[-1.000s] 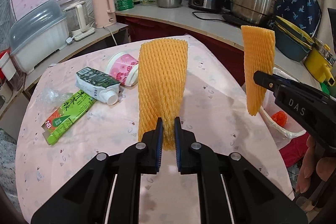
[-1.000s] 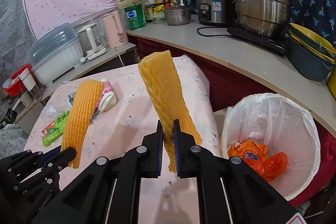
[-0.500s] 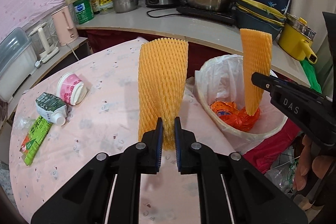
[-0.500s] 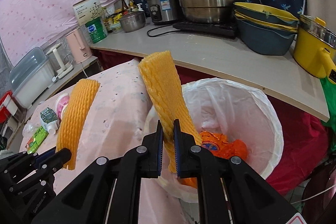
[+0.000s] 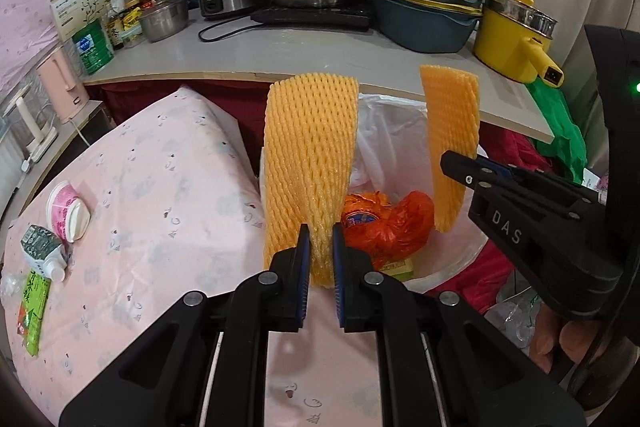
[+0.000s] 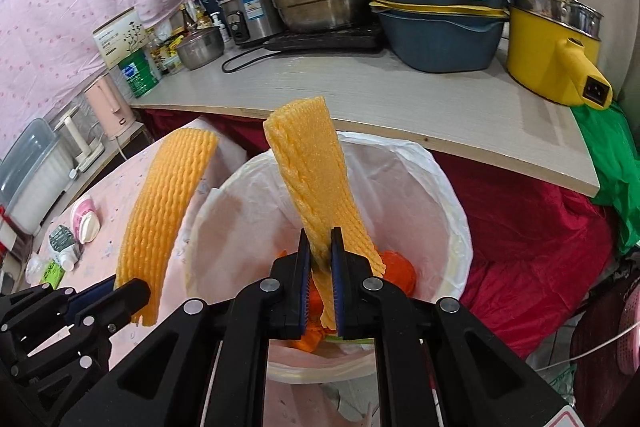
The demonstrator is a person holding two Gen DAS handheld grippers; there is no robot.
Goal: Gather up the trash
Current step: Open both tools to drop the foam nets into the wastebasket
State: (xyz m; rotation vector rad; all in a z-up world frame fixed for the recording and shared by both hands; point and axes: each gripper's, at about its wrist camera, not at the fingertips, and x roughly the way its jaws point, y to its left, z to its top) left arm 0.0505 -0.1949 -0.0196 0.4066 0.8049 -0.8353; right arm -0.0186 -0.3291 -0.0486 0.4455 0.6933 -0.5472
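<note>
My left gripper (image 5: 318, 247) is shut on the lower end of an orange foam net sleeve (image 5: 310, 163), held upright at the table's right edge, beside the bin. My right gripper (image 6: 320, 251) is shut on a second orange foam net sleeve (image 6: 312, 171), which stands over the white-lined trash bin (image 6: 440, 187). The bin holds an orange plastic bag (image 5: 392, 223). In the left wrist view the right gripper (image 5: 454, 163) and its foam sleeve (image 5: 452, 139) hang above the bin (image 5: 460, 263). In the right wrist view the left gripper (image 6: 132, 291) and its sleeve (image 6: 168, 203) are at lower left.
On the pink-clothed table (image 5: 160, 195) lie a pink cup (image 5: 66, 211), a small carton (image 5: 42, 251) and a green packet (image 5: 34, 307) at far left. A grey counter (image 5: 312, 51) behind the bin carries pots, basins (image 5: 424, 19) and a yellow pot (image 5: 516, 35). Red cloth (image 6: 532, 227) lies right of the bin.
Both grippers have swung right, carrying their foam sleeves from above the table to the bin. The right sleeve now hangs over the bin's opening; the left one is at its rim.
</note>
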